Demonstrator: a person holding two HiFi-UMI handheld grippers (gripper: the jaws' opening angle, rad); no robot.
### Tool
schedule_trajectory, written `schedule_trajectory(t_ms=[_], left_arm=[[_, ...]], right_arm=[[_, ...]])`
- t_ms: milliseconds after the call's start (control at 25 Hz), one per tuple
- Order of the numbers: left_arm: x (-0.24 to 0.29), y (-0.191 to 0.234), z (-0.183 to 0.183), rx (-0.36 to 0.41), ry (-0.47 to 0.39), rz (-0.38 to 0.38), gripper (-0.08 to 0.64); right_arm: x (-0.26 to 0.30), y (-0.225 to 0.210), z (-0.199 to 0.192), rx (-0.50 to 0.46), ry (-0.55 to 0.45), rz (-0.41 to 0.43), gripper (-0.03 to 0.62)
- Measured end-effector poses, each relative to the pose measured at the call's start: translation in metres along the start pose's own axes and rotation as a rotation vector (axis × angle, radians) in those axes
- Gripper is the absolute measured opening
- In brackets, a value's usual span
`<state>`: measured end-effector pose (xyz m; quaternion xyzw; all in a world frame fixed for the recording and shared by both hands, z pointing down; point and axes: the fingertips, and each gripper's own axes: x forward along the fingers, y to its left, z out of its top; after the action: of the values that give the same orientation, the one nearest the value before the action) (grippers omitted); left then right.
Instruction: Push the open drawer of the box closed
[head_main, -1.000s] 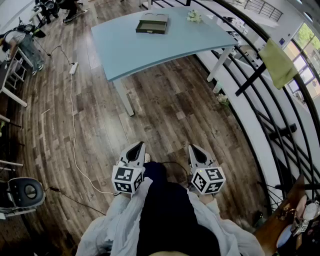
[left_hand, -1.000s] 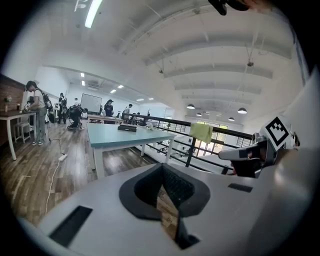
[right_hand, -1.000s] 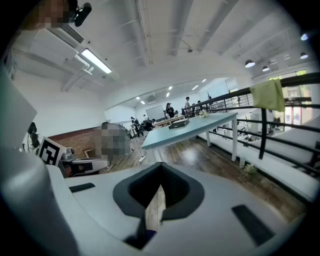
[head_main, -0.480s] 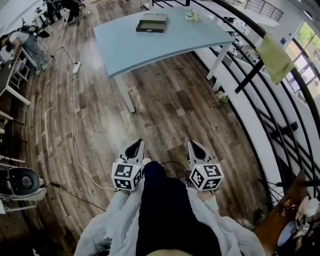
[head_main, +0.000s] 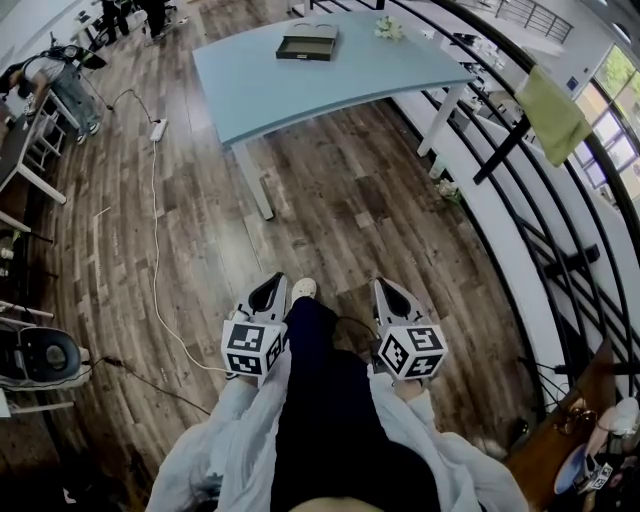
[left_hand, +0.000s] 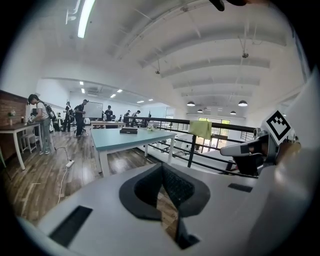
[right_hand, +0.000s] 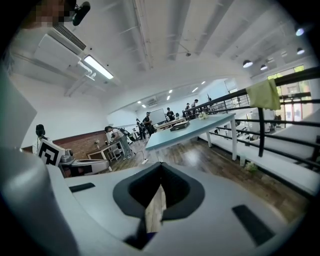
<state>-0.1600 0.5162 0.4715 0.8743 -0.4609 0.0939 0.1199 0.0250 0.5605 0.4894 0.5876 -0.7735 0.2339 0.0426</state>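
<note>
The dark box (head_main: 308, 43) with its drawer pulled out lies at the far end of the light blue table (head_main: 300, 95), well ahead of me. It shows small in the left gripper view as the box (left_hand: 128, 131) and in the right gripper view as the box (right_hand: 180, 126). My left gripper (head_main: 268, 296) and right gripper (head_main: 388, 293) are held side by side over the wooden floor, well short of the table. Both are shut with nothing between the jaws, as the left gripper (left_hand: 161, 168) and right gripper (right_hand: 161, 172) views confirm.
A black railing (head_main: 520, 200) with a green cloth (head_main: 555, 110) over it runs along the right. A cable and power strip (head_main: 158, 128) lie on the floor at left, near desks and people (left_hand: 40, 122). A small white bunch (head_main: 388, 30) sits on the table beside the box.
I have stepped forward; a shoe now shows between the grippers. Both grippers travelled with me a little towards the table, still shut and side by side.
</note>
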Motion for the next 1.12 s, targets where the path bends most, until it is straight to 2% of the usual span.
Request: schedule_trajectory(t_ms=[320,720,1120], left_arm=[[0.017,0.013,0.004,0.005,-0.012,0.009,0.017],[0.073,0.048,0.039,0.022,-0.019,0.001,0.017],[0.138,0.085,0.075,0.021,-0.012,-0.032,0.017]], right_arm=[[0.023,-0.009,0.007,0.006,-0.007,0.004,0.005],[0.08,-0.02,0.052,-0.043,-0.01,-0.002,0.005],[0.145,-0.038,0.092,0.003,-0.005,-0.017,0.005]])
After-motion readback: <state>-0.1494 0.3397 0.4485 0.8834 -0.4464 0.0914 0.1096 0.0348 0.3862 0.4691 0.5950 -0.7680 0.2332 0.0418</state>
